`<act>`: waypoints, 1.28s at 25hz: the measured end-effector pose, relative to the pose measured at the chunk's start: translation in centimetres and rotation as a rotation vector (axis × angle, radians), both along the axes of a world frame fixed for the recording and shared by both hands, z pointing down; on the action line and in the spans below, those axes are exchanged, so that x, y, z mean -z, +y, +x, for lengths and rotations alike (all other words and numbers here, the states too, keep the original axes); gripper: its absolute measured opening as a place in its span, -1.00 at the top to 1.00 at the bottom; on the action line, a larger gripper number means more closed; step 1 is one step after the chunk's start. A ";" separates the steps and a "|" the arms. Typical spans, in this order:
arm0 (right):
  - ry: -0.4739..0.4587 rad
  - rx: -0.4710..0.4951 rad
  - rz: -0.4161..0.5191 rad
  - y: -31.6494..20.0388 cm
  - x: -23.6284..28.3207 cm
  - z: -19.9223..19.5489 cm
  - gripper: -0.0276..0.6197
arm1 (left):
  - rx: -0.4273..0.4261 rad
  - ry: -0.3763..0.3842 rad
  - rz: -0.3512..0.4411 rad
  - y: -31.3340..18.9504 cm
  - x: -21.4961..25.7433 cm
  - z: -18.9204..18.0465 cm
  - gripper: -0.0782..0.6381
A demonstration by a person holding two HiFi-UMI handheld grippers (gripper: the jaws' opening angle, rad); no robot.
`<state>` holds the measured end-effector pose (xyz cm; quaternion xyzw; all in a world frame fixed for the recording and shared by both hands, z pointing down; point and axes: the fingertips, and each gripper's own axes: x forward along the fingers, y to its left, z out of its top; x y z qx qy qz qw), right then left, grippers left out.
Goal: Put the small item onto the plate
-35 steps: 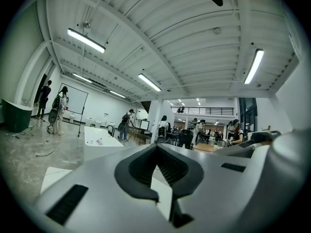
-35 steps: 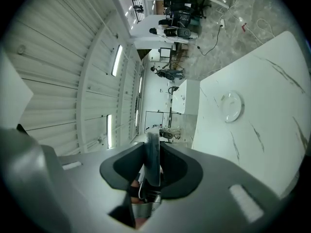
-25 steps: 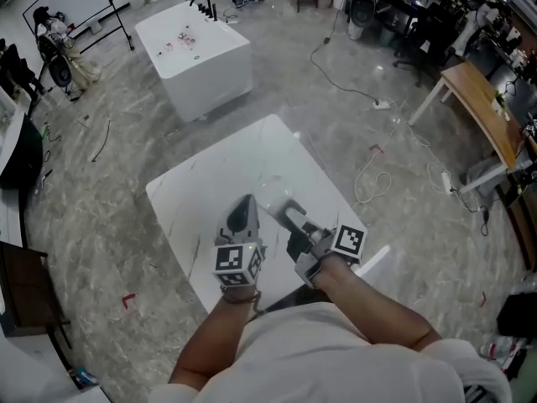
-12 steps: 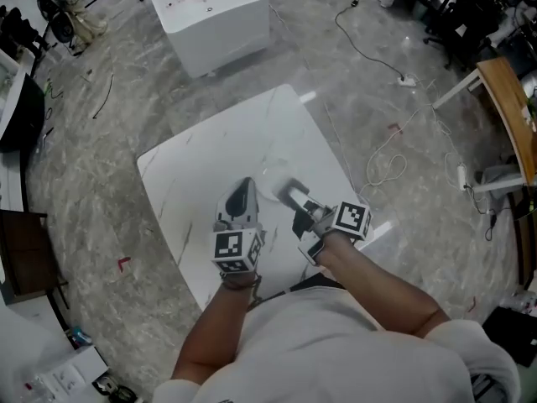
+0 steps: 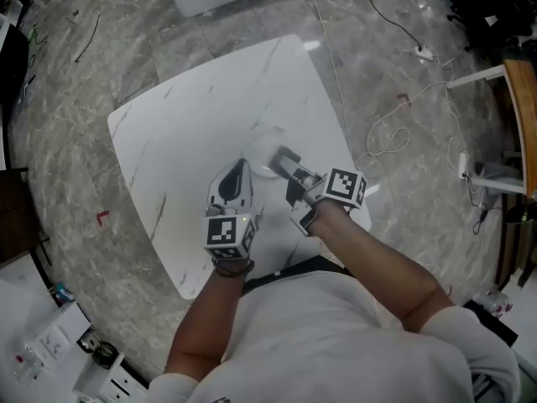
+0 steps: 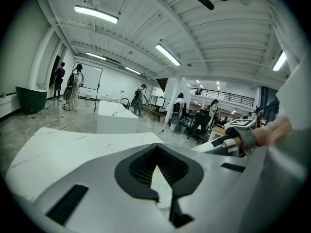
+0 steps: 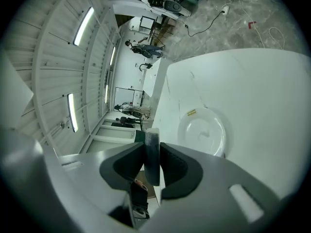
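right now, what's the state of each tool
left tool: closed, nothing in it
right tool: closed on a small grey flat item, held edge-on

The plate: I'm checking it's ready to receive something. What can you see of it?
The plate is round, white, glossy, shallow, with a raised rim bearing a small yellow label. It lies flat on the white table, its well empty but for a faint mark. The right gripper, shut on a small grey item, hangs near, not touching it.
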<state>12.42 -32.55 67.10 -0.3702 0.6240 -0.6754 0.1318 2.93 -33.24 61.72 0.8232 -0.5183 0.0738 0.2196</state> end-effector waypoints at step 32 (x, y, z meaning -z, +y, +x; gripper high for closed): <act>0.171 0.236 -0.168 -3.9 -10.7 -2.6 0.18 | 0.111 0.061 -0.127 -1.9 -11.0 -1.0 0.77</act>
